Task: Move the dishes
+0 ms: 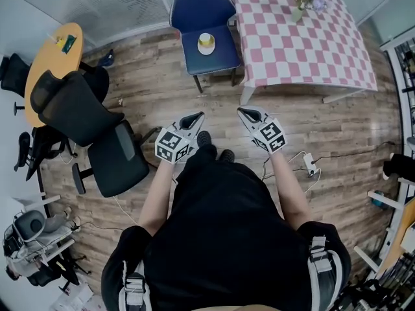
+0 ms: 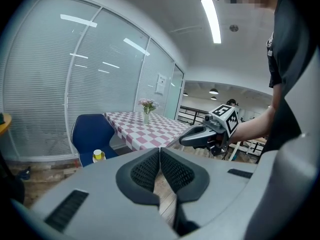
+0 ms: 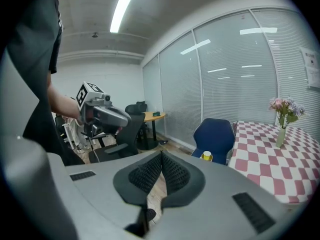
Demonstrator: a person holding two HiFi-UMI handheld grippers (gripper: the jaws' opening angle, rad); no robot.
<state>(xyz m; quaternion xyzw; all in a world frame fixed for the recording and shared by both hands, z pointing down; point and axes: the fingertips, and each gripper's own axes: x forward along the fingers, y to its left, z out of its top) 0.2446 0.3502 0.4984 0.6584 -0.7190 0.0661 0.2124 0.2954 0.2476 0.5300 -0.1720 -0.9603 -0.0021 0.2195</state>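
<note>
A yellow cup on a small white plate [image 1: 206, 43] sits on the seat of a blue chair [image 1: 206, 24], well ahead of both grippers. The cup [image 2: 98, 155] shows small at the left in the left gripper view, and the same cup [image 3: 206, 155] lies right of centre in the right gripper view. My left gripper [image 1: 198, 115] and right gripper [image 1: 240, 111] are held side by side above the wood floor, both pointing toward the chair. Each is shut, with the pads [image 2: 150, 170] [image 3: 172, 171] pressed together and nothing between them.
A table with a pink checkered cloth [image 1: 305, 44] and a flower vase [image 1: 299, 2] stands right of the blue chair. Black office chairs [image 1: 97, 128] and a round wooden table [image 1: 55, 57] stand at the left. A power strip with cables [image 1: 309, 162] lies on the floor at the right.
</note>
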